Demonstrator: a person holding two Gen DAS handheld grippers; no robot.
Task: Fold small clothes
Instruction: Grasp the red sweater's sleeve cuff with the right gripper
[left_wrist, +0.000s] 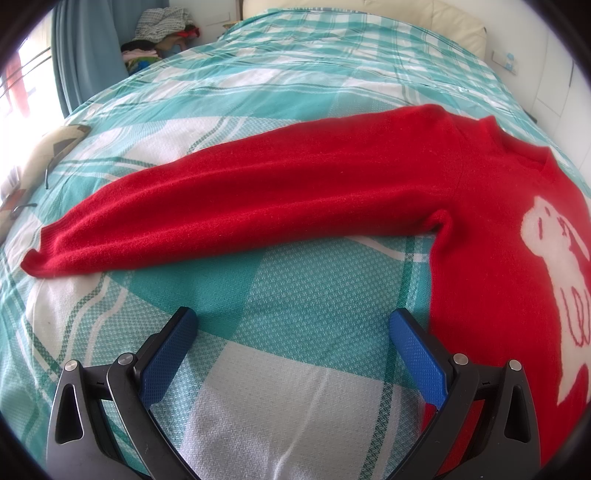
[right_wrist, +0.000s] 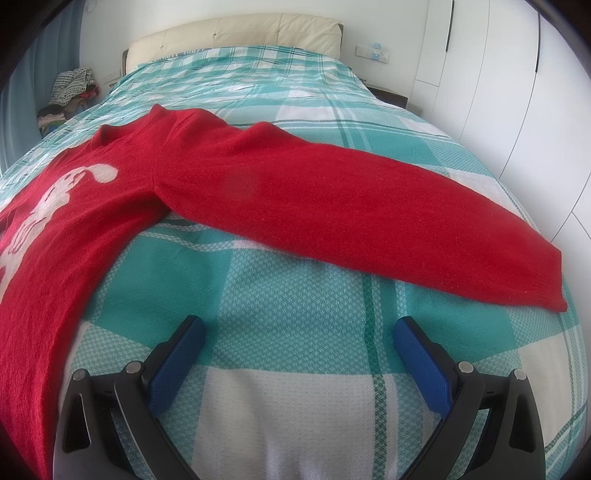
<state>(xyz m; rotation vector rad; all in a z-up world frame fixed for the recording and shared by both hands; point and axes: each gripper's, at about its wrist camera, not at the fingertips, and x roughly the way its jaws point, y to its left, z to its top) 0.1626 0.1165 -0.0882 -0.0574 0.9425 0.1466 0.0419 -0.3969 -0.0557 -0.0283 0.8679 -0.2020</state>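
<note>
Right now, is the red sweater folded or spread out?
Spread: the red sweater lies flat on the bed, both sleeves stretched outward, unfolded.

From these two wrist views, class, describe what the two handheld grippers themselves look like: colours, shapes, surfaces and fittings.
The left gripper and right gripper look alike. Each has a black plastic frame with two curved arms and triangular cut-outs, round silver pivot pins at the joints, and two flat blue fingers with a diamond-textured grip surface. No cables, markings, hands or sleeves are visible in either view.
</note>
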